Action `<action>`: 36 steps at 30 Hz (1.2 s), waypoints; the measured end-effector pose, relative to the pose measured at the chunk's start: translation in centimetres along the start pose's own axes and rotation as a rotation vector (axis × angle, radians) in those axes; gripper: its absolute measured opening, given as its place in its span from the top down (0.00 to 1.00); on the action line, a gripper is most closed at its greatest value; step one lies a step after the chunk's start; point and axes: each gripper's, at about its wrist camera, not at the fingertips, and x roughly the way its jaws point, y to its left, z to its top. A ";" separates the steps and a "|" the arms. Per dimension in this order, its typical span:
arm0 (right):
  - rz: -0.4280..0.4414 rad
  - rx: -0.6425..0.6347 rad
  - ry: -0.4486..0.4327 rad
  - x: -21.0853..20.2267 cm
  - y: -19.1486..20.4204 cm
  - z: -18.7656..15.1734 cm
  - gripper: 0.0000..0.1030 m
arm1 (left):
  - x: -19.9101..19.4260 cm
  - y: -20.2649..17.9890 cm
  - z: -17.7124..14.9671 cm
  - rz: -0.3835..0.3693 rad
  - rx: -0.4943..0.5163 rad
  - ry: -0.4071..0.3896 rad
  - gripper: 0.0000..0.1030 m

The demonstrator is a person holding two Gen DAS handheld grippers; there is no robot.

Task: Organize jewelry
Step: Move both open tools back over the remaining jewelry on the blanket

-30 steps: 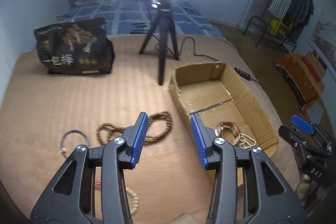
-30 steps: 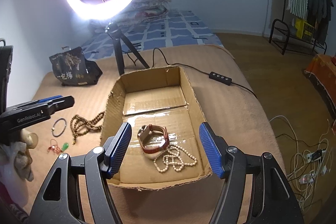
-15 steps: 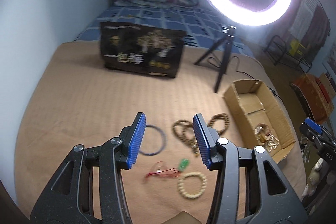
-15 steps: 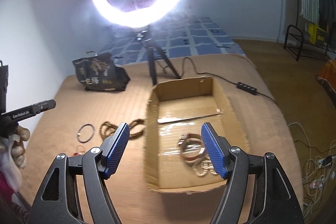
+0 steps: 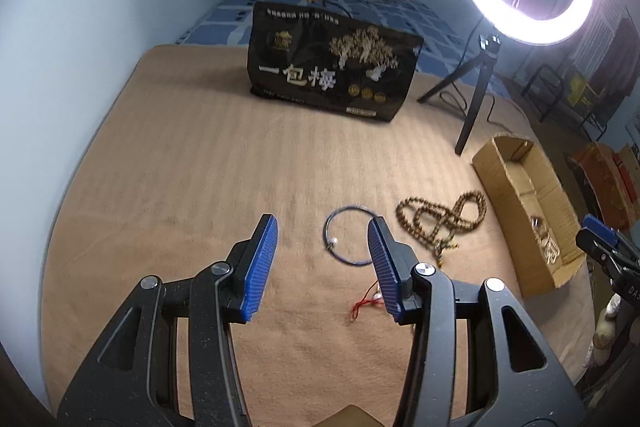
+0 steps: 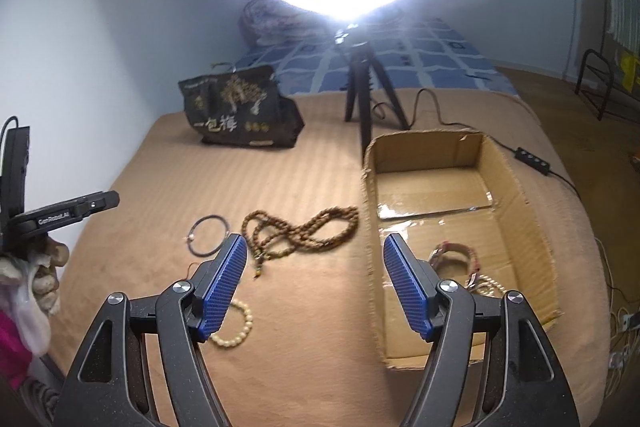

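Bare tan blanket [image 5: 180,167] is seen left of the left gripper [image 5: 322,259], whose jaws stand apart, empty, over a thin bangle [image 5: 347,235]. The right gripper [image 6: 314,275] is held wide, empty; the cardboard box [image 6: 516,187] holds bracelets [image 6: 456,253].

My right hand-held gripper [image 6: 314,281] hides part of the cream bead bracelet [image 6: 236,331]; box [image 5: 532,219] contents blur.

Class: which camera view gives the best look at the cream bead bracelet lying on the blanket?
The right wrist view: the cream bead bracelet shows beside the right gripper, partly behind one finger. The left wrist view does not show it at all.
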 end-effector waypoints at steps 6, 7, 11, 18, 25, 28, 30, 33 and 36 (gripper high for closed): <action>0.010 -0.068 0.074 1.8 1.9 -1.6 0.31 | 1.6 -0.3 -1.7 -0.044 0.054 0.073 0.54; 0.011 -0.081 0.089 2.1 2.2 -1.9 0.31 | 1.9 -0.5 -2.0 -0.052 0.069 0.084 0.54; 0.017 -0.135 0.146 3.5 3.4 -3.2 0.31 | 3.1 -1.1 -3.1 -0.083 0.102 0.127 0.54; 0.041 -0.205 0.224 5.5 5.0 -5.1 0.31 | 5.1 -2.0 -4.5 -0.107 0.138 0.198 0.54; 0.052 -0.241 0.274 7.0 5.8 -6.3 0.31 | 6.6 -3.4 -5.6 -0.105 0.213 0.226 0.54; 0.057 -0.250 0.287 7.4 5.9 -6.7 0.31 | 7.5 -3.9 -6.4 -0.085 0.264 0.244 0.62; 0.060 -0.254 0.295 7.7 6.0 -6.9 0.31 | 8.0 -4.0 -6.8 -0.072 0.289 0.252 0.62; 0.062 -0.266 0.304 8.2 6.2 -7.2 0.32 | 8.5 -4.0 -7.1 -0.065 0.308 0.258 0.62; 0.063 -0.274 0.310 8.6 6.4 -7.4 0.32 | 8.8 -4.1 -7.1 -0.070 0.318 0.259 0.62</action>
